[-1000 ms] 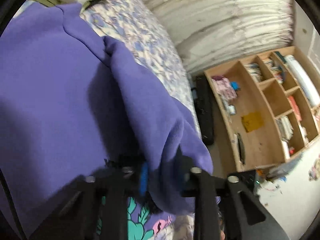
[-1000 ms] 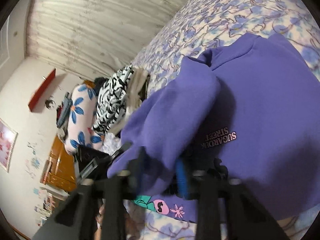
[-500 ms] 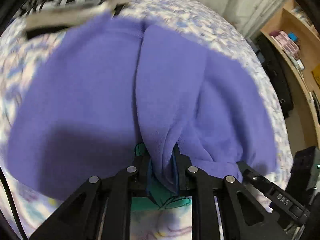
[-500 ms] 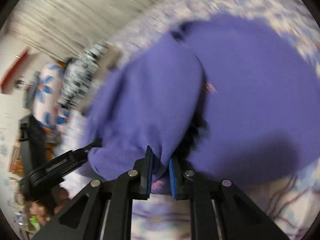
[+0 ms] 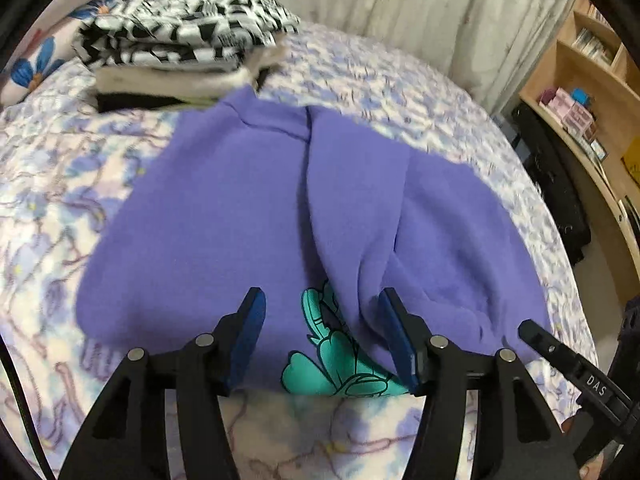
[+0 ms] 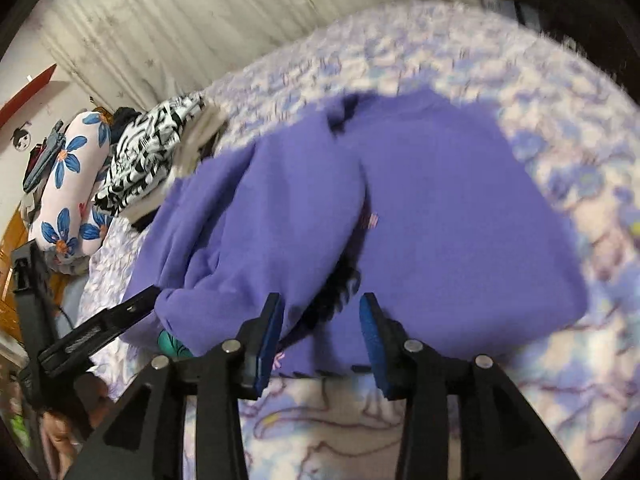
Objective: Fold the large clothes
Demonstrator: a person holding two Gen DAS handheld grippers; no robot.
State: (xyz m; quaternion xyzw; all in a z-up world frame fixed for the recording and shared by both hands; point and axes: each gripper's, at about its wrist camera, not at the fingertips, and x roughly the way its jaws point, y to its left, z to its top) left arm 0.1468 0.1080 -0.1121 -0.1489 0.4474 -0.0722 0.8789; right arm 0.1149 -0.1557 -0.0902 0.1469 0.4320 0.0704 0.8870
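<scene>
purple sweatshirt [image 5: 248, 216] lies on the flowered bed [image 5: 60, 184], just in front of the stack of folded clothes [image 5: 180, 52]. both sides look folded inward, meeting near the middle, with a teal print showing at the near hem. what seems left is folding it crosswise and stacking it. the left gripper [image 5: 322, 334] hangs over the near hem with fingers spread wide, holding nothing. the right gripper [image 6: 320, 332] is likewise open and empty above the hem.
</scene>
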